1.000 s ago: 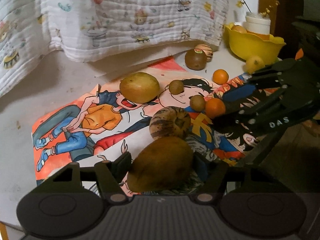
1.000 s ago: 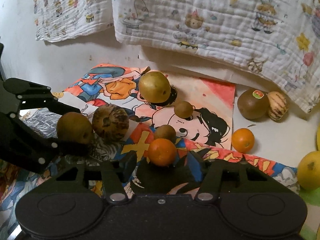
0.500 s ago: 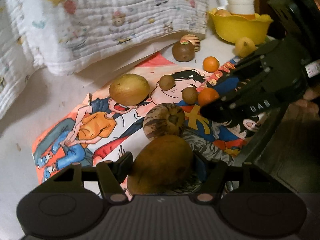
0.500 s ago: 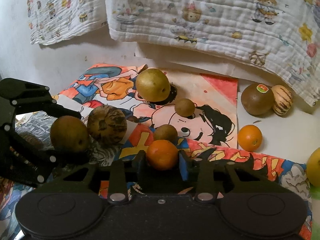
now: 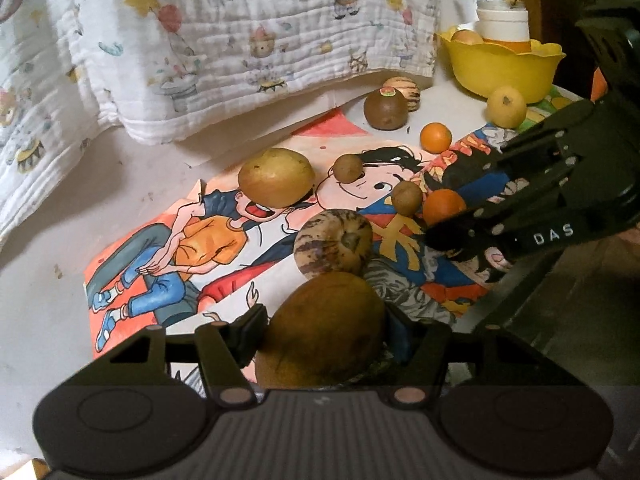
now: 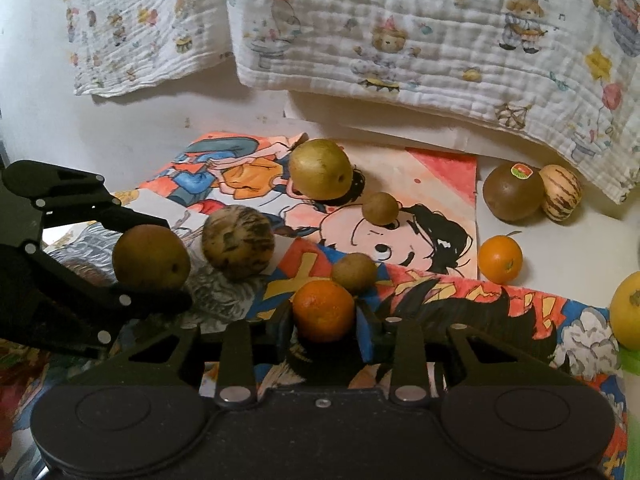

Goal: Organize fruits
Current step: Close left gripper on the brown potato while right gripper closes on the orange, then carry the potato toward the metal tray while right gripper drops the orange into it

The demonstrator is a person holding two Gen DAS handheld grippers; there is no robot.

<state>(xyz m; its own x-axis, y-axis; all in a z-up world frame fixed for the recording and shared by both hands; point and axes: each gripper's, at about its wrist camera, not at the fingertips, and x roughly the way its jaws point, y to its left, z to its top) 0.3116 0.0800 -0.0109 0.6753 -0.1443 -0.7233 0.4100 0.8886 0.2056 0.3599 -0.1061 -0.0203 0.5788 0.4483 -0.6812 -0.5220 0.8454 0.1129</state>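
A large brown pear-like fruit (image 5: 324, 344) sits between the fingers of my left gripper (image 5: 324, 328), whose pads press on both its sides. The right wrist view shows that same fruit (image 6: 150, 258) in the left gripper (image 6: 160, 264), just above the cartoon mat (image 6: 440, 168). My right gripper (image 6: 324, 316) is shut on a small orange (image 6: 323, 310) low over the mat. From the left wrist view, the orange (image 5: 444, 206) shows between the right gripper (image 5: 440, 208) fingers. A yellow bowl (image 5: 500, 72) stands at the back right.
On the mat lie a yellow-green pear (image 5: 276, 176), a striped melon (image 5: 334, 244) and two small brown fruits (image 5: 348, 168). Near the bowl lie a stickered brown fruit (image 5: 386, 108), another orange (image 5: 436, 138) and a yellow fruit (image 5: 506, 106). A quilted blanket (image 5: 240, 40) hangs behind.
My right gripper's jaws have come together onto the small orange. The left gripper stays on the brown fruit, and its view has swung a little.
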